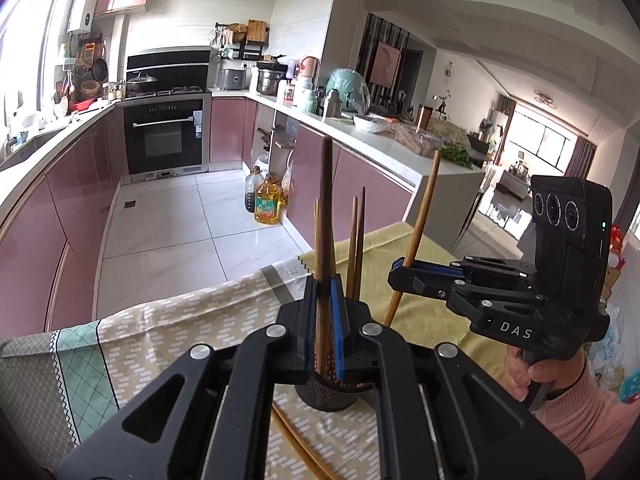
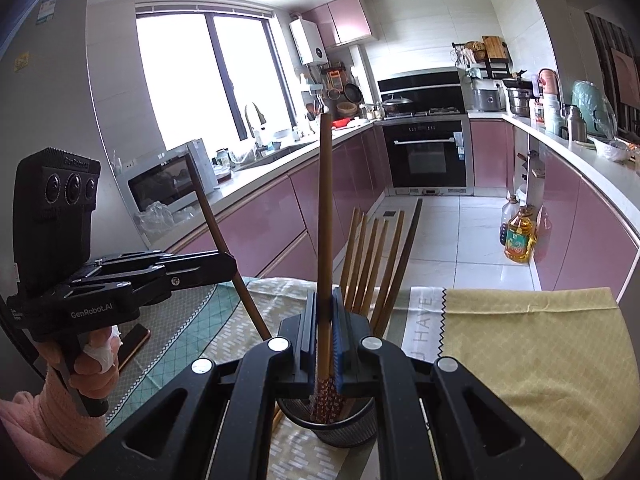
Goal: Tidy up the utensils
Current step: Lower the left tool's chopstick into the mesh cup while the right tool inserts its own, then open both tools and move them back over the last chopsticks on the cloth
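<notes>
Item: left hand-held gripper (image 1: pixel 323 308), clenched on one dark chopstick (image 1: pixel 327 216), held near upright with its lower end above the mesh holder (image 1: pixel 326 394).

Item: right hand-held gripper (image 2: pixel 325 320), clenched on a lighter chopstick (image 2: pixel 325 208), its patterned end already reaching into the same holder.

Item: mesh holder, standing on the cloth-covered desk (image 1: pixel 160 332) just near both grippers, with several chopsticks (image 2: pixel 372 256) inside, fanned toward the far side.

Item: loose chopsticks (image 1: pixel 296 444), lying on the desk left of the holder.

Handling note: lower each stick straight along its own length, tip inside the rim before release. Judged risk: two sticks entering together may cross or catch those already standing, so stagger the releases and keep the holder from tipping.
</notes>
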`<action>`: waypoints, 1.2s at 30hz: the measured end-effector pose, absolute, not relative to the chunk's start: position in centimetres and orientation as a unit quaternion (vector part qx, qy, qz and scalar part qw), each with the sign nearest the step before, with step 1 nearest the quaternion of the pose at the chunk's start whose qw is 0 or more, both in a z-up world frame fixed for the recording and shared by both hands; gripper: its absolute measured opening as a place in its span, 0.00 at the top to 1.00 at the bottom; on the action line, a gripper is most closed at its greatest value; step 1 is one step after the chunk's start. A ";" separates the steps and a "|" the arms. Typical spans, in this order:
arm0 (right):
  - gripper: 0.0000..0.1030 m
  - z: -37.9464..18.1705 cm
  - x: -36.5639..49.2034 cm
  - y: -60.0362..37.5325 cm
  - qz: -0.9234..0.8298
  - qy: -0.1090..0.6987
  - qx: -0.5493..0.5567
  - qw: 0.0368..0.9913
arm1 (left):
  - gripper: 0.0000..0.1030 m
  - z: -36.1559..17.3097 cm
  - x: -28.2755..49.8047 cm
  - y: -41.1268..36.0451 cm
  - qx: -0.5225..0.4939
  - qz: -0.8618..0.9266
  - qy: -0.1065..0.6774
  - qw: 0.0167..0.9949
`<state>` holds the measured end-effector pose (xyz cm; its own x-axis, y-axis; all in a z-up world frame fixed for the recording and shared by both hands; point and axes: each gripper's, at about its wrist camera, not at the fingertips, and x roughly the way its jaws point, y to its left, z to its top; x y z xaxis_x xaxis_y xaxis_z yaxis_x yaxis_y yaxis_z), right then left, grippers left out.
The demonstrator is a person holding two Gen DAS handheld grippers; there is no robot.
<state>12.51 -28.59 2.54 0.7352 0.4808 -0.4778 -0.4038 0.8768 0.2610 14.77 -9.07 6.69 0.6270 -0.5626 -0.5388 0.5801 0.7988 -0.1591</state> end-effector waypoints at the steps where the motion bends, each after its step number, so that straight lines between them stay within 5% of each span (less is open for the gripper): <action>1: 0.94 2.3 12.7 -28.5 0.238 0.282 0.068 0.927 | 0.93 6.6 14.9 -9.4 0.021 -0.318 0.299 0.899; 24: 0.92 -0.7 15.1 -29.0 0.216 0.335 0.087 0.913 | 0.92 3.6 19.1 -11.7 0.040 -0.300 0.359 0.883; 32: 0.74 -0.6 14.0 -29.2 0.220 0.326 0.087 0.915 | 0.86 2.9 18.3 -10.4 0.026 -0.283 0.344 0.895; 36: 0.64 -0.4 12.7 -29.1 0.230 0.317 0.086 0.916 | 0.72 2.9 17.3 -9.3 0.016 -0.273 0.324 0.906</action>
